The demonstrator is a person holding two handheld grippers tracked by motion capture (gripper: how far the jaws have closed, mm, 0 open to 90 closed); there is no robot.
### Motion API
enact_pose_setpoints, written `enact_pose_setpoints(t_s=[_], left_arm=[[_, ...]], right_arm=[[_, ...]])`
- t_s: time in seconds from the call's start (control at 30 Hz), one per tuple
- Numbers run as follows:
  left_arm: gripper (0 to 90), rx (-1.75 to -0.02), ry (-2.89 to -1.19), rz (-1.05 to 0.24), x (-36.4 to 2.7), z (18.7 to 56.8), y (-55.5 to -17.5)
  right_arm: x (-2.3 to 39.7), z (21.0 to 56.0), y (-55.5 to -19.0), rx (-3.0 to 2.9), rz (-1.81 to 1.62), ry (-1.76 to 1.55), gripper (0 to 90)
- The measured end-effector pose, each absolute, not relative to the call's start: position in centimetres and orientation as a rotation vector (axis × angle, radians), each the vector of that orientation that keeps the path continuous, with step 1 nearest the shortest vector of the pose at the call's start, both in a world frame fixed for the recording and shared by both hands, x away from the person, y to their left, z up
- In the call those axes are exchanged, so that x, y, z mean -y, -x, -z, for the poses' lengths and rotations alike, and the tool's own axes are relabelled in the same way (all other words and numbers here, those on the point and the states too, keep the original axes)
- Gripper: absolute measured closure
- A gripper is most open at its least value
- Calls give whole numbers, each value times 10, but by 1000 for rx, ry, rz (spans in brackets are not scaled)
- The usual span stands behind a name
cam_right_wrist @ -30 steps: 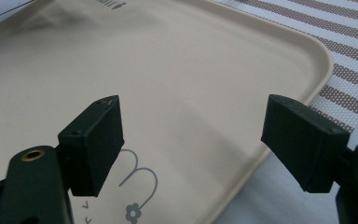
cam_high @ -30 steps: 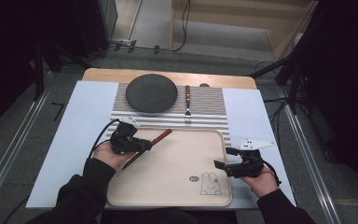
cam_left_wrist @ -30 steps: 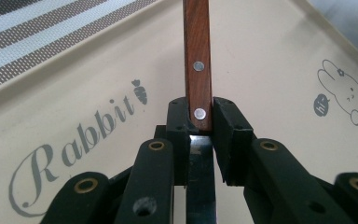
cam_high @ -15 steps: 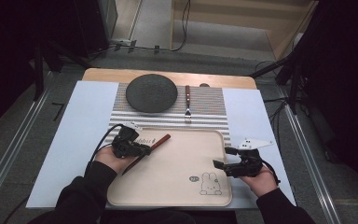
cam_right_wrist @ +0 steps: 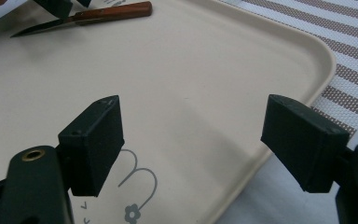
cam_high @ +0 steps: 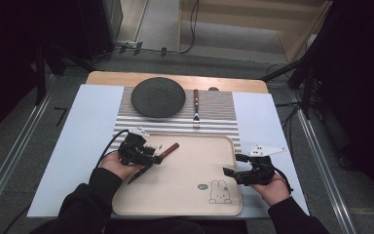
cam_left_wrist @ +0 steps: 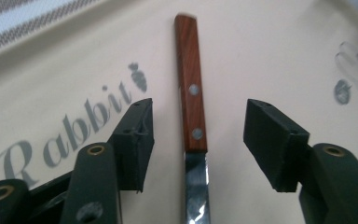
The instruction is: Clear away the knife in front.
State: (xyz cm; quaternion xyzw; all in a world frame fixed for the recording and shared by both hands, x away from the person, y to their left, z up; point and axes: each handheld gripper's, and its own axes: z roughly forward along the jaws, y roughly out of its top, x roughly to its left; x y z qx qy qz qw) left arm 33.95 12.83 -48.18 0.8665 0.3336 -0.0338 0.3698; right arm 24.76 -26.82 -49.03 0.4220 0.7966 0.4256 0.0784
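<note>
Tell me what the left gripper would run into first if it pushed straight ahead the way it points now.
Most likely the knife. It lies on the tray between the left gripper's jaws, which have just been opening and stand clear of it. Its wooden handle runs straight ahead; beyond is bare tray, though height above it is unclear.

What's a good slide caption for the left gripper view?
Left gripper, jaws just opened, straddles a wooden-handled knife lying flat on the beige rabbit-print tray.
</note>
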Motion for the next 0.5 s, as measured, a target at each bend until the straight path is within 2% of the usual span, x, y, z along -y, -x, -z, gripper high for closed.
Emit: enact_pose_setpoints(t_s=[0.17,0.5], left_arm=[[356,-821,-2195,76,-124,472,-342],[357,-748,-2206,115,-99,465,-347]], right_arm=[[267,490,-247,-2395,-1269,-1253,187],[270,490,-244,-2380,-1264,-1269,188]])
